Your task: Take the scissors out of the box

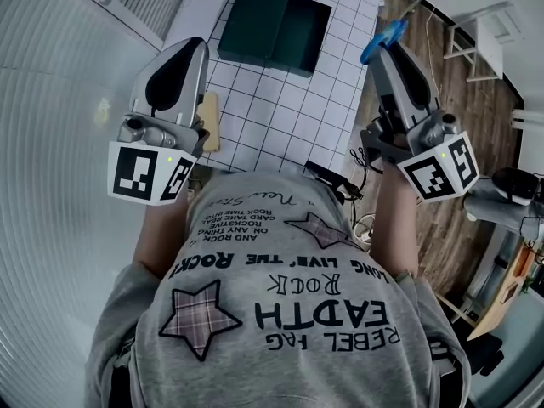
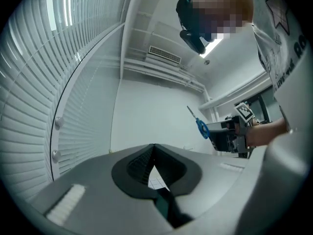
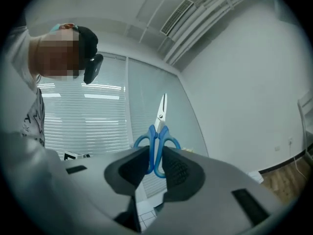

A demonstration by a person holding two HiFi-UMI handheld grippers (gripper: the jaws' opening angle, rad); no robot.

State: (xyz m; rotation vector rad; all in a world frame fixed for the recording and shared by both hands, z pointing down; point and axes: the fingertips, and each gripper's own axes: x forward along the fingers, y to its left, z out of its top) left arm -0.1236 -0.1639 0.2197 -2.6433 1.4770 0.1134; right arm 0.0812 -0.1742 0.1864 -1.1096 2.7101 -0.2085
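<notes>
Right claw [image 3: 156, 153] was clamped on the scissors [image 3: 159, 124] by the blue plastic handles, blades poking out past its tips. It held them up in the air around 1 o'clock, well clear of the dark green box [image 1: 274, 25] at 12 o'clock on the counter [image 1: 280, 117]. Left claw [image 2: 154, 147] was closed on nothing. My guess: light, stiff, slick pointy blades, so the handle loops were the sane grab spot, though smooth plastic might pivot in the pinch.

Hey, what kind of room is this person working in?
Probably an office or lab-type room: a white gridded worktable, slatted window blinds, an air vent up high and wood flooring.
</notes>
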